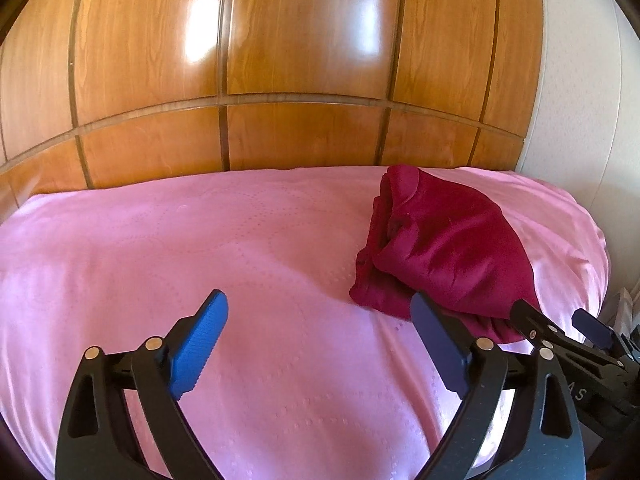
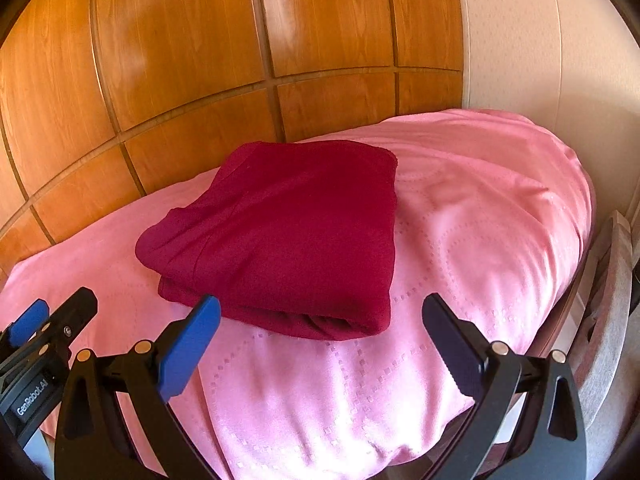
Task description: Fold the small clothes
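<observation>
A dark red garment (image 2: 288, 236) lies folded into a thick rectangle on the pink bedspread (image 2: 480, 232). In the left wrist view the same garment (image 1: 448, 248) sits at the right of the bed. My left gripper (image 1: 320, 312) is open and empty, to the left of the garment, its right finger near the garment's front edge. My right gripper (image 2: 320, 316) is open and empty, just in front of the garment's near edge. The right gripper also shows at the right edge of the left wrist view (image 1: 560, 320), and the left gripper at the left edge of the right wrist view (image 2: 52, 312).
A glossy wooden panelled wardrobe (image 1: 280, 80) stands right behind the bed. A cream wall (image 2: 540, 40) is at the right. A grey cloth item (image 2: 608, 320) hangs beside the bed's right edge. The bedspread (image 1: 160, 260) stretches out left of the garment.
</observation>
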Demonstrator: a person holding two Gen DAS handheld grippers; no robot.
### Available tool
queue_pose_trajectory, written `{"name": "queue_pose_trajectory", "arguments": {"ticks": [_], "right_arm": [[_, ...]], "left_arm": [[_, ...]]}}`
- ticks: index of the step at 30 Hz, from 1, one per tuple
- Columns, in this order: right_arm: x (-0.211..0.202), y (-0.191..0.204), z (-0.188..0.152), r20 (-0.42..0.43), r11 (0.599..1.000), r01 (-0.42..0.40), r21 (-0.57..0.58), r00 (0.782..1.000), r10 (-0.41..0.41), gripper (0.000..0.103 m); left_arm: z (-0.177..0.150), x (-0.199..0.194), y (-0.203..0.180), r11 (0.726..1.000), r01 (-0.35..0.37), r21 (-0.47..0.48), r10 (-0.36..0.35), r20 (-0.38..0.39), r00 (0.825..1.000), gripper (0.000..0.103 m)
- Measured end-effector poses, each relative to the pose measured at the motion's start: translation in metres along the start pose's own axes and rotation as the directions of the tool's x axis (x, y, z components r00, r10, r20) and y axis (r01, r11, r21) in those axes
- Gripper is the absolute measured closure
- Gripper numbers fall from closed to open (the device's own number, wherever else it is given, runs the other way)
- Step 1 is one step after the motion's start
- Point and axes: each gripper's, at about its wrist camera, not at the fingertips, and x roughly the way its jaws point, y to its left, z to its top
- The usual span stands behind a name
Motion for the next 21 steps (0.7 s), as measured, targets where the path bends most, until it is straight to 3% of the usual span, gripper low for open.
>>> {"name": "queue_pose_trajectory", "arguments": {"ticks": [21], "right_arm": [[0.0023, 0.0022, -0.0037, -0.018, 1.000, -0.011, 0.007, 1.000, 0.011, 0.002]], "left_arm": [[-0.0028, -0.0025, -0.0015, 1.000, -0.006, 0.014, 0.006, 0.002, 1.000, 0.009]]}}
